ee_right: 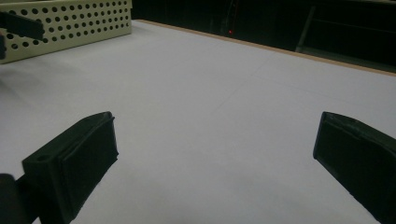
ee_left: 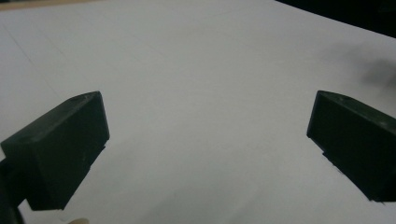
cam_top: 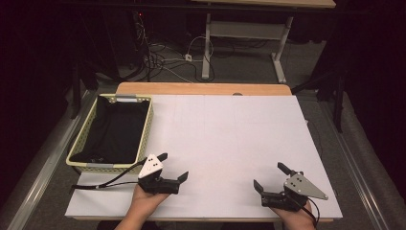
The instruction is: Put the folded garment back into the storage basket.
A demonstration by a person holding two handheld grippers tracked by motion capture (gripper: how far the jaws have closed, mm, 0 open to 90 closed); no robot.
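The basket (cam_top: 79,148) is the thing nearest to my tongs. It is pale yellow, with walls full of small holes, and it stands on the left part of the counter (cam_top: 230,143), near the front edge. Inside it lies a black cloth (cam_top: 117,129), which covers the bottom and climbs up the walls. In the right gripper view I see the basket wall (ee_right: 70,23) far off at the top left.

My left tongs (cam_top: 173,166) rest low over the white sheet, just beside the front right corner of the basket. The jaws stand wide apart and hold nothing. My right tongs (cam_top: 269,176) are well apart from the basket, near the front right of the counter, also spread wide and empty. Both my hands hold them close to the counter edge.

I think the risk is with the left side. If I reach for the cloth, the jaw may catch the basket rim and push the light basket toward the counter edge. The cloth is dark and soft, so I may pinch only a fold, and it could slip out. The cable (cam_top: 103,183) behind the left tongs may also drag.
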